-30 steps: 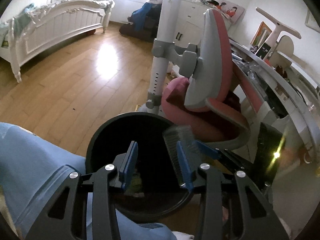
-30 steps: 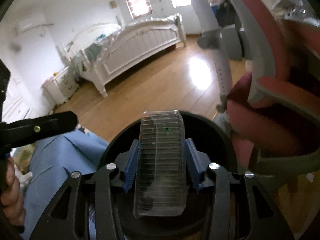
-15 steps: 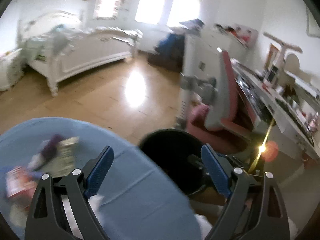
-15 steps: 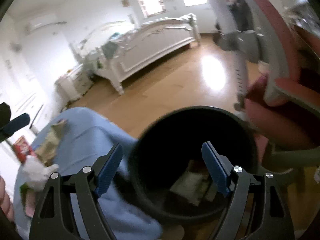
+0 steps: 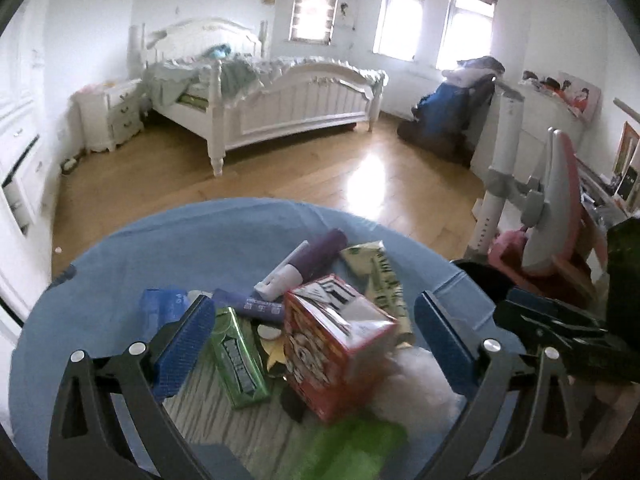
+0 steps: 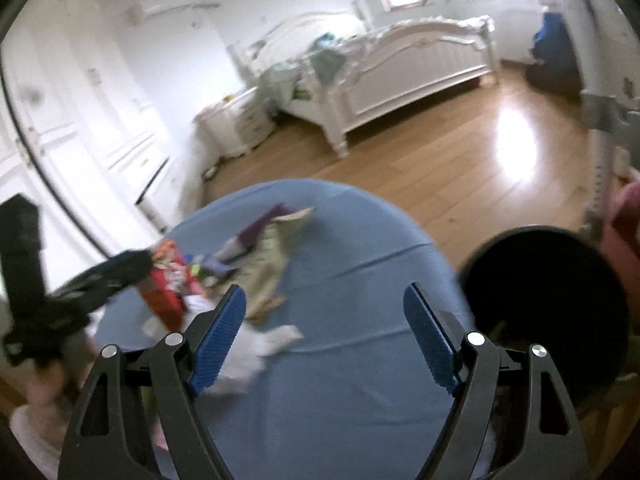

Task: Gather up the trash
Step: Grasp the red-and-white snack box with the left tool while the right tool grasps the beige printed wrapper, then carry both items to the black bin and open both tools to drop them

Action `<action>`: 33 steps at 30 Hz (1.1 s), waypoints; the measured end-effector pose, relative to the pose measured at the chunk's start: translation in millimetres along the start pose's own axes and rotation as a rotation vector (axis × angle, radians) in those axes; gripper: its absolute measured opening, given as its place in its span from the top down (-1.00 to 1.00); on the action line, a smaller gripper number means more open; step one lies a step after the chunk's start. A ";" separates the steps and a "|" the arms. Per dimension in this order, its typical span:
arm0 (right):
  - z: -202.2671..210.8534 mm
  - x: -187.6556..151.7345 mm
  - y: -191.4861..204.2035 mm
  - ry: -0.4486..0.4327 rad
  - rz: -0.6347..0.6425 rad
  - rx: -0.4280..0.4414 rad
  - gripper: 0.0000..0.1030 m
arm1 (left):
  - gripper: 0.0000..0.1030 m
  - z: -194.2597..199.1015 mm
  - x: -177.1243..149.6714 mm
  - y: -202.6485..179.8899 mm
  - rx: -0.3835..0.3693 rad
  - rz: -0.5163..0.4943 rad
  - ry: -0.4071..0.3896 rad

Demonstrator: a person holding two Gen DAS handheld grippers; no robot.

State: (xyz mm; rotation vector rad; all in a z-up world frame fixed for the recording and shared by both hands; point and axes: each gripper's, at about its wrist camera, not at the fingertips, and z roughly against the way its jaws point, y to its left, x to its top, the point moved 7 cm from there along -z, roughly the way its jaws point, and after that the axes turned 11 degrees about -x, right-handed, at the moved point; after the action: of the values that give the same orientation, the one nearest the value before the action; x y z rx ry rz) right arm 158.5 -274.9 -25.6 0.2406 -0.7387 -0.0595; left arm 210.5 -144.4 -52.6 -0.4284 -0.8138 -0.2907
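Note:
A pile of trash lies on a round table with a blue cloth (image 5: 224, 236). In it are a red printed carton (image 5: 336, 344), a green gum pack (image 5: 238, 360), a purple-and-white tube (image 5: 304, 264), a pale green wrapper (image 5: 376, 276) and white tissue (image 5: 416, 376). My left gripper (image 5: 314, 342) is open, its jaws either side of the red carton and gum pack. My right gripper (image 6: 322, 336) is open and empty above the blue cloth (image 6: 340, 380), between the pile (image 6: 256, 264) and the black trash bin (image 6: 548, 308). The bin's rim also shows in the left wrist view (image 5: 476, 272).
A pink and grey chair (image 5: 556, 224) stands right of the bin. A white bed (image 5: 272, 100) and a nightstand (image 5: 112, 116) stand across the wooden floor (image 5: 360, 176). A cluttered desk (image 5: 616, 196) is at the far right.
Both grippers have swung left from over the bin to over the table. The right one has let go of the clear plastic piece and opened. The left one has opened wide over the pile.

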 end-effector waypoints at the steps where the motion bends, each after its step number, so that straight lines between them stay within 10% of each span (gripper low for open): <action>1: -5.6 1.9 8.2 0.019 0.006 0.005 -0.43 | -0.90 -5.1 0.5 1.8 -0.036 0.006 0.002; 4: -18.9 5.9 21.4 0.053 0.021 -0.002 -0.30 | -0.06 -9.1 -3.7 8.8 -0.120 0.029 0.014; 14: -77.1 29.9 51.6 0.201 0.015 0.010 -0.20 | -0.05 27.5 -2.4 31.8 -0.174 0.085 -0.069; 19: -100.9 25.5 60.2 0.270 0.049 -0.031 0.50 | -0.05 52.6 -0.8 35.7 -0.166 0.088 -0.111; 27: -19.8 44.8 49.3 -0.016 0.037 0.005 0.60 | -0.05 69.1 12.1 10.6 -0.200 0.060 -0.143; 33: 52.3 51.1 -1.8 -0.233 0.050 -0.156 0.60 | -0.05 52.5 25.9 -45.7 -0.300 0.011 -0.121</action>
State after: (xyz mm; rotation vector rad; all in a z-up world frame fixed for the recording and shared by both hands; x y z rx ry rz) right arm 161.1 -294.0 45.1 0.0662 -0.9668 -0.0989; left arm 175.4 -161.8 10.5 -0.7372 -0.8890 -0.3809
